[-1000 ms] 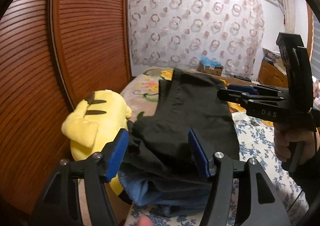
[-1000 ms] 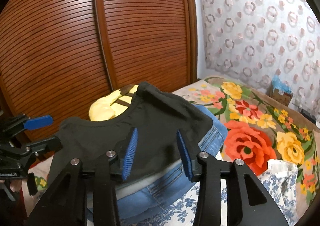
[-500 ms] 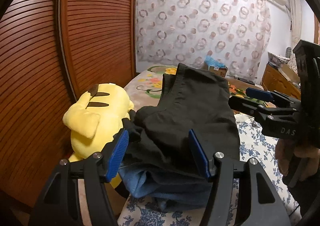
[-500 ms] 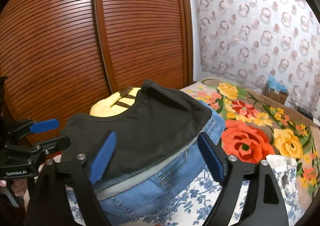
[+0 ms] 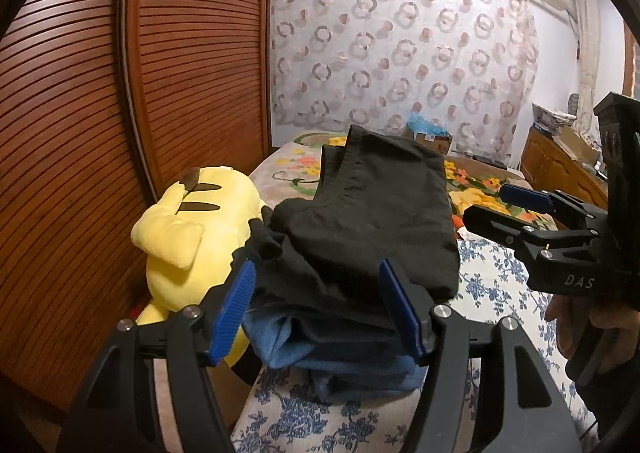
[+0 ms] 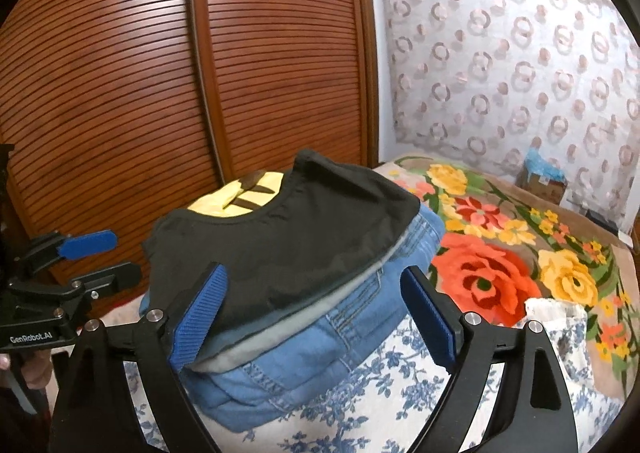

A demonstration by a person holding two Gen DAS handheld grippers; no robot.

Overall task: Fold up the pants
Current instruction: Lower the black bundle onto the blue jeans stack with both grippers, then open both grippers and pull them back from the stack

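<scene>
Pants (image 5: 372, 221) folded atop jeans (image 6: 320, 341); R tongs (image 6: 314, 313) spread wider vs earlier, L tongs (image 5: 318, 309) wide, both empty

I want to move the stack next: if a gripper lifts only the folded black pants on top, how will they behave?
The black pants are probably floppy: their edge already droops over the folded jeans. They look thin and light, so the fold may well open if pinched at one edge. Merely resting on the jeans, they would likely slide when pushed.

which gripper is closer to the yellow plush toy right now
Left. The left gripper sits open at the near end of the clothes pile, right beside the yellow plush toy. The right gripper is open on the pile's far side, the black pants between them.
</scene>
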